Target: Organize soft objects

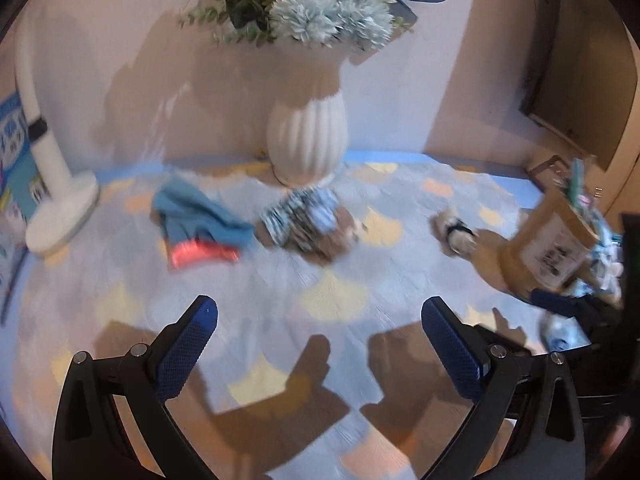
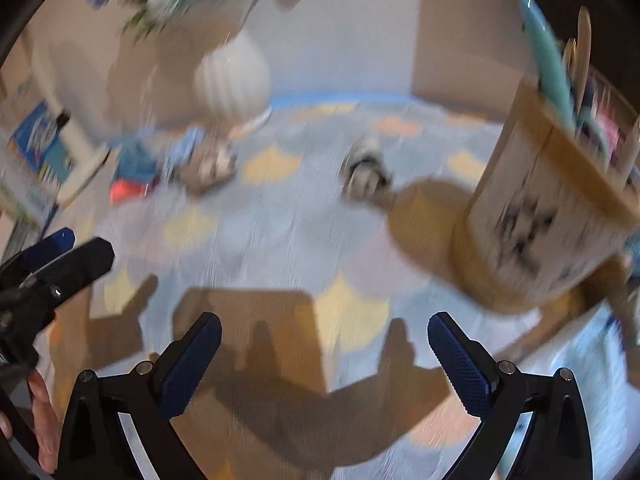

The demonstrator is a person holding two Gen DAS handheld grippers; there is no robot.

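A blue cloth with a red end (image 1: 200, 228) lies on the patterned table cover, left of a striped blue-white bundle (image 1: 302, 216). A small white and black soft item (image 1: 456, 230) lies to the right. The same three show blurred in the right wrist view: cloth (image 2: 134, 172), bundle (image 2: 204, 160), small item (image 2: 366, 168). My left gripper (image 1: 320, 312) is open and empty above the cover, well short of them. My right gripper (image 2: 324, 328) is open and empty too. The left gripper shows at the right wrist view's left edge (image 2: 60, 256).
A white ribbed vase with flowers (image 1: 306, 136) stands behind the bundle. A white lamp base (image 1: 64, 212) is at the left. A wooden holder with pens (image 2: 548, 208) stands at the right. A wall runs along the back edge.
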